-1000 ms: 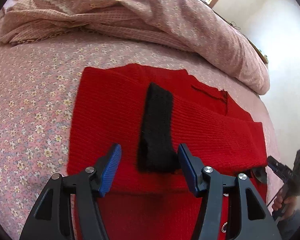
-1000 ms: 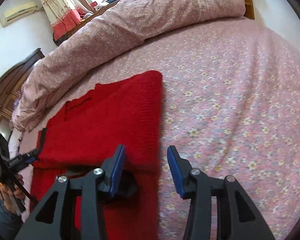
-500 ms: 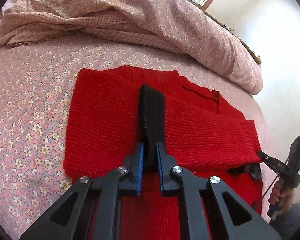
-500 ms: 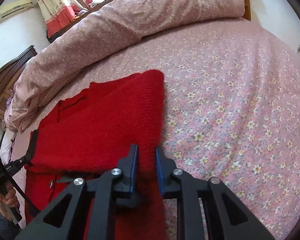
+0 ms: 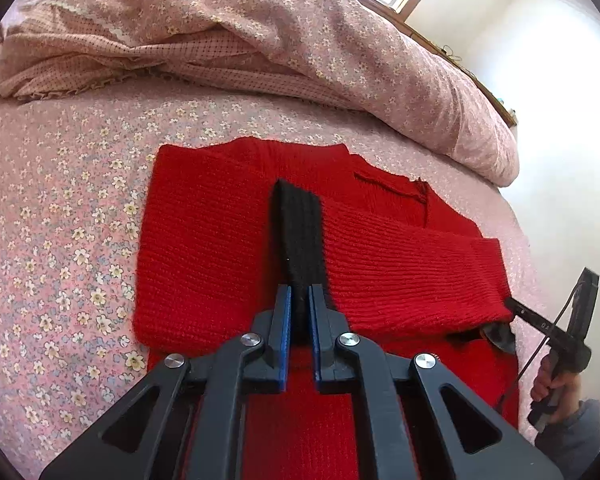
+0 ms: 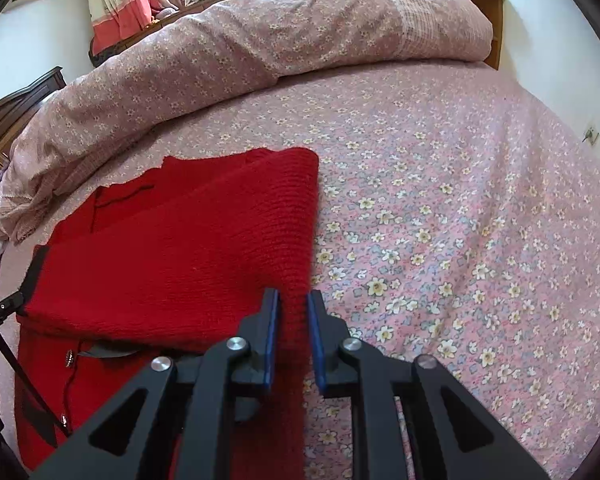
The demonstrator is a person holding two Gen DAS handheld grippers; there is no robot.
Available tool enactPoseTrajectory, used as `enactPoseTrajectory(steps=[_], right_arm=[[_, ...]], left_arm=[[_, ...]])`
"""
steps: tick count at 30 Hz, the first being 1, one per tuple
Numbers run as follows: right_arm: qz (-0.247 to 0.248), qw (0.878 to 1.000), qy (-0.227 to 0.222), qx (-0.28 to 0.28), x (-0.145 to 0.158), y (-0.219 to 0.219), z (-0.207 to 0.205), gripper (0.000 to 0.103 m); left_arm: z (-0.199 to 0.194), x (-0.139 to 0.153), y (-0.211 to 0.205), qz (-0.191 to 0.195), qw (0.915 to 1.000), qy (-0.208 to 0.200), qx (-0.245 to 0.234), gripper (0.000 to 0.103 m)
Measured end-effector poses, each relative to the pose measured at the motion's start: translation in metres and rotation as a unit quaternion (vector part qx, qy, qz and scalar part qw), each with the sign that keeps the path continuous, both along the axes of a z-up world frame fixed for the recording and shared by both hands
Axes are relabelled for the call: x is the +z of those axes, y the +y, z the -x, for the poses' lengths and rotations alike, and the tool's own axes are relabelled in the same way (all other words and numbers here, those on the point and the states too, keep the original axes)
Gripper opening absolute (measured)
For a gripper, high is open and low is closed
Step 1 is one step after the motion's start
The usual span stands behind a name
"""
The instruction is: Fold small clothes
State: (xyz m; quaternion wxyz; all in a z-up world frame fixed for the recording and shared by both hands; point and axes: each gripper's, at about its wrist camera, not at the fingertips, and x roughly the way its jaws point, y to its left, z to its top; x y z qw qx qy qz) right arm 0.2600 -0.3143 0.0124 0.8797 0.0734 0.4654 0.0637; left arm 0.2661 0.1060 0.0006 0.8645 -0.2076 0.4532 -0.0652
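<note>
Two tongs are in my views, and both are closed on cloth. My left tongs (image 5: 299,300) pinch the near end of the black ribbed cuff (image 5: 298,232), a narrow knitted strip that lies on the middle of the red sweater (image 5: 204,240). My right tongs (image 6: 293,312) pinch the right folded edge of this sweater (image 6: 180,256), with red wool between the blue pads (image 6: 270,340).

The sweater is a thick, ribbed knit, folded to a rough rectangle and lying flat on the bed sheet (image 6: 460,220), which is pink cotton with small flowers. Behind it a soft quilt (image 5: 300,40) with the same flower print is rolled in a long heap. Small metal buttons (image 6: 69,357) show under the folded layer.

One second ago both tongs stood wide open around these same places; half a second ago they were already shut. Since then the left view has the quilt nearer, and the sweater keeps its shape.
</note>
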Motion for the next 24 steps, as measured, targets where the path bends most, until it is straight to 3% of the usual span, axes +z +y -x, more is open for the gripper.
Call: enactPoseTrajectory(steps=[4, 7, 9, 11, 16, 24], right_arm=[[0.005, 1.0, -0.006, 0.003, 0.004, 0.001, 0.001, 0.016], [0.002, 1.0, -0.023, -0.008, 0.012, -0.002, 0.003, 0.016], [-0.012, 0.999, -0.045, -0.019, 0.022, -0.006, 0.007, 0.019], [-0.03, 0.997, -0.073, -0.027, 0.033, -0.009, 0.01, 0.026], [-0.087, 0.99, -0.115, 0.001, 0.049, 0.001, 0.016, 0.026], [-0.045, 0.994, -0.059, 0.083, 0.025, 0.049, 0.012, 0.019]], left_arm=[[0.0, 0.0, -0.004, -0.022, 0.9997, 0.006, 0.003, 0.003], [0.004, 0.012, -0.007, -0.095, 0.9952, 0.0, 0.026, 0.003], [0.01, 0.025, -0.003, -0.109, 0.993, -0.023, 0.037, 0.003], [0.015, 0.033, 0.001, -0.105, 0.9926, -0.039, 0.046, 0.004], [0.015, 0.031, -0.005, -0.092, 0.9936, -0.057, 0.03, 0.011], [0.0, 0.0, -0.025, -0.106, 0.9941, -0.016, -0.009, 0.011]])
